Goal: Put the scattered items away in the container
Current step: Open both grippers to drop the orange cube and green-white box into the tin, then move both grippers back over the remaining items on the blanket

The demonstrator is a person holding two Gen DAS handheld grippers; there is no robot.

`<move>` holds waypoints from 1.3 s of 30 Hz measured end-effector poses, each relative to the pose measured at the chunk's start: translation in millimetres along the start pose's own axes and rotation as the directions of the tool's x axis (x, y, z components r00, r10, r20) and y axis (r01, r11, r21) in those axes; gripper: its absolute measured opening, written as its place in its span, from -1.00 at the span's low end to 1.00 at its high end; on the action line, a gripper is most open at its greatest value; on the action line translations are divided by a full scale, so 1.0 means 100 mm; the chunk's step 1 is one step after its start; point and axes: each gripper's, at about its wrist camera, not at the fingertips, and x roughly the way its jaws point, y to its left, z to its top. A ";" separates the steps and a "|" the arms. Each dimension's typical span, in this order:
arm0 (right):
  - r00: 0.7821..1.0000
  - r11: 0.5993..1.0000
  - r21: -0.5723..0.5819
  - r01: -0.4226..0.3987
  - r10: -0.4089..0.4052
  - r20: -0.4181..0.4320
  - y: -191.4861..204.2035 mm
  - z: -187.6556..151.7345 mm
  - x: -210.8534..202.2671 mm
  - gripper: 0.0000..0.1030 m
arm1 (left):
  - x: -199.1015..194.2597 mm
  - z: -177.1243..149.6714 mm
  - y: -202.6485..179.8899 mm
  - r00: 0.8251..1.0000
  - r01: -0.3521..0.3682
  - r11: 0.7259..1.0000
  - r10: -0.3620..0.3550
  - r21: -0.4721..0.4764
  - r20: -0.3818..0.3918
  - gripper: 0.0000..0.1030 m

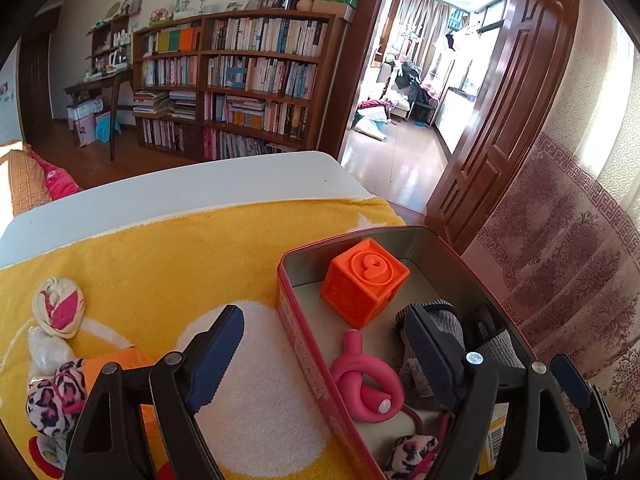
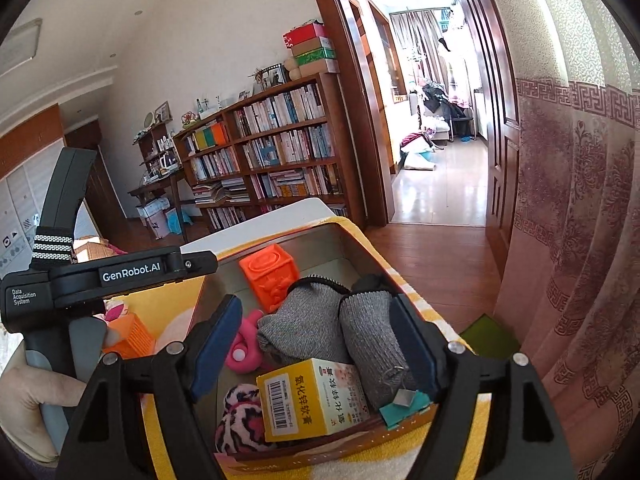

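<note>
A red tin box [image 1: 298, 344] stands on a yellow towel [image 1: 168, 252]. It holds an orange cube [image 1: 366, 280], a pink knotted toy [image 1: 366, 384], grey gloves [image 2: 320, 320], a yellow medicine box [image 2: 316, 396] and a leopard scrunchie [image 2: 240, 420]. My left gripper [image 1: 324, 340] is open and empty, straddling the tin's left wall. My right gripper [image 2: 316, 328] is open above the tin, around the gloves without gripping them. On the towel at left lie a rolled sock [image 1: 60, 306], another leopard scrunchie [image 1: 54, 400] and an orange basket [image 1: 116, 364].
The towel covers a white table [image 1: 180, 184]. A crumpled clear plastic wrapper [image 1: 46, 350] lies by the sock. A bookshelf [image 1: 240, 84] and an open doorway [image 1: 420, 80] are behind; a curtain [image 1: 580, 260] hangs right of the table. The left gripper's body [image 2: 80, 280] shows in the right wrist view.
</note>
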 end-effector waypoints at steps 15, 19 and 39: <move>1.000 0.998 -0.063 0.019 -0.017 0.024 0.10 -0.05 -0.02 0.55 | -0.86 -0.42 0.93 0.993 -0.095 0.987 0.104 -0.128 0.063 0.64; 0.999 0.996 -0.084 0.023 -0.021 0.025 0.16 -0.07 -0.01 0.55 | -1.06 -0.57 1.33 0.985 -0.137 0.968 0.156 -0.209 0.073 0.64; 0.971 0.955 -0.229 0.187 -0.144 0.190 0.47 -0.15 -0.15 0.59 | -1.36 -1.17 2.38 0.970 -0.219 0.908 0.241 -0.356 0.017 0.64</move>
